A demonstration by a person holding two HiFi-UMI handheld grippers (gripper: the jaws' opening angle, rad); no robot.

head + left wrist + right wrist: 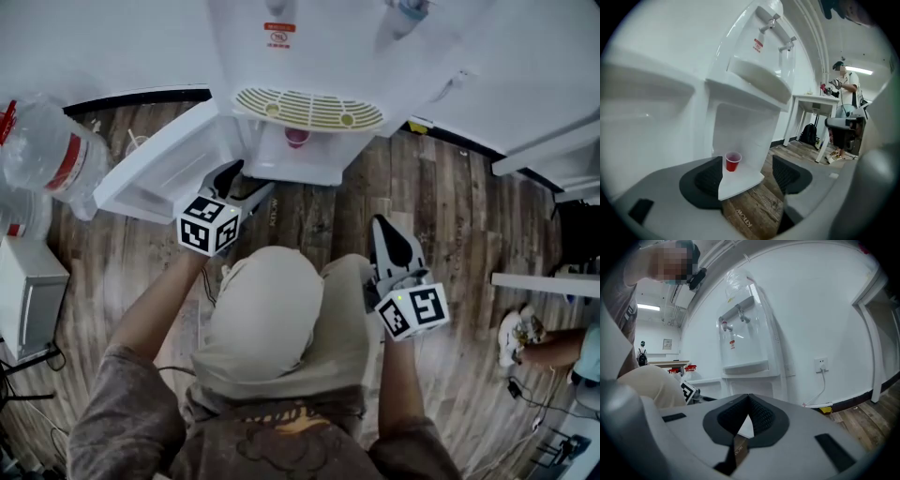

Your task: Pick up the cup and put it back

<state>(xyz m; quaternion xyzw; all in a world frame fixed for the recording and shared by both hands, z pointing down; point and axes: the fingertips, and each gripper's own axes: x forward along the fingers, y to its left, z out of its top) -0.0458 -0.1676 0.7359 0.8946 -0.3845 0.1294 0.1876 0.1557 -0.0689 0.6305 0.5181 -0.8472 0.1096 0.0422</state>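
- Knock-over risk: the red cup (732,162) stands upright inside the water dispenser's (754,70) lower compartment, on its white shelf (740,183). The left gripper (747,176) points at it with its 2 jaws wide apart and empty, well short of the cup — a jaw tip arriving off-centre would likely tip it.
- Crushing: the cup looks like thin plastic, so a hard squeeze may buckle it.
- Collision: the open cabinet door (150,178) sits just beside the left gripper and the compartment looks narrow — a wide approach may catch a wall.
- Idle hand: the right gripper (747,404), jaws closed together on nothing, hangs beside the person's knee; it poses little hazard there.
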